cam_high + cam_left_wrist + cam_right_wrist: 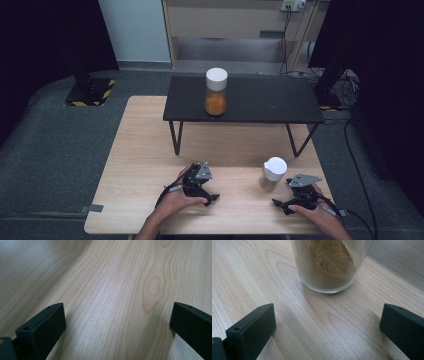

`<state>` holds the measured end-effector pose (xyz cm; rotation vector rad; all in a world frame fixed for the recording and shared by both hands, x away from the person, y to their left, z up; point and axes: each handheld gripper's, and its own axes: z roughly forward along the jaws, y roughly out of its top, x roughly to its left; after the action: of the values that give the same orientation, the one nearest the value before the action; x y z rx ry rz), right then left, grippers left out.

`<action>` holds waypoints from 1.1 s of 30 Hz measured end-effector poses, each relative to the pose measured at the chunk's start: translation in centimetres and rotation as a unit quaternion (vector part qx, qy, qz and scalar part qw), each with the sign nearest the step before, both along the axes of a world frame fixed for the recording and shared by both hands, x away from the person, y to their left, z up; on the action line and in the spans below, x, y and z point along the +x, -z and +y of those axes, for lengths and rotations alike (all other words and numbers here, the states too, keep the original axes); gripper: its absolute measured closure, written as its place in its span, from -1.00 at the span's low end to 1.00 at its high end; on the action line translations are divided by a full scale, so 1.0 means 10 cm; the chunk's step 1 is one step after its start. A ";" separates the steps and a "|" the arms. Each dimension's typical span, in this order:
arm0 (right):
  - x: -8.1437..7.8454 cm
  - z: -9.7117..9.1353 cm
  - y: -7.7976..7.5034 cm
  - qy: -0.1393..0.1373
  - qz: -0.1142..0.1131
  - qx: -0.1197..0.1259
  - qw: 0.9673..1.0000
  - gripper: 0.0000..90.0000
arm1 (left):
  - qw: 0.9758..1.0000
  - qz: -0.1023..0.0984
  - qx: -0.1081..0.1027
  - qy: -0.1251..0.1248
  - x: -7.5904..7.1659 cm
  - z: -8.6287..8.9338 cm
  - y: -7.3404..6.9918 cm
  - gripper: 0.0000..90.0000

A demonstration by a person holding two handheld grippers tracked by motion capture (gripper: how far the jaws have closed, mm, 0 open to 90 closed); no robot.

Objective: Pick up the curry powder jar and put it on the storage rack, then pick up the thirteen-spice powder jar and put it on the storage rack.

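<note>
A glass jar of brown powder [272,175] with a white lid stands on the wooden table [140,150], near its right front. My right gripper [290,192] is just behind and to the right of it, open. In the right gripper view the jar's base [328,262] sits ahead of the wide-apart jaws [327,306], untouched. A second jar [216,92] with orange powder and a white lid stands on the low black table [280,102] farther back. My left gripper [201,184] rests low at the front centre, open, with bare wood between its jaws [117,307].
The black table stands on thin metal legs [176,137] over the far part of the wooden table. Beyond are grey floor, a wooden cabinet [220,22] and cables [345,85] at the right. A strip of wood lies between the two grippers.
</note>
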<state>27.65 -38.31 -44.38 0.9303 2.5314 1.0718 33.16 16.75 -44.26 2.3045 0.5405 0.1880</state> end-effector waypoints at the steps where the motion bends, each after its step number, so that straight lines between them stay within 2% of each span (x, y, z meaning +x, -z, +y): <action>1: 0.00 0.00 0.00 0.000 0.000 0.000 1.000 -0.97 | 1.000 0.000 0.000 0.000 0.00 0.00 0.00 -1.00; 24: 0.00 0.00 0.00 0.001 0.000 0.000 1.000 -0.97 | 1.000 0.000 0.001 -0.006 -0.02 -0.01 0.00 -1.00; 33: 0.02 -0.03 0.00 -0.001 0.004 0.007 1.000 -0.96 | 1.000 0.000 0.001 -0.006 -0.02 -0.01 0.00 -1.00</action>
<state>27.85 -38.61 -44.40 0.9377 2.5345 1.0898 32.93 16.65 -44.22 2.3041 0.5552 0.1940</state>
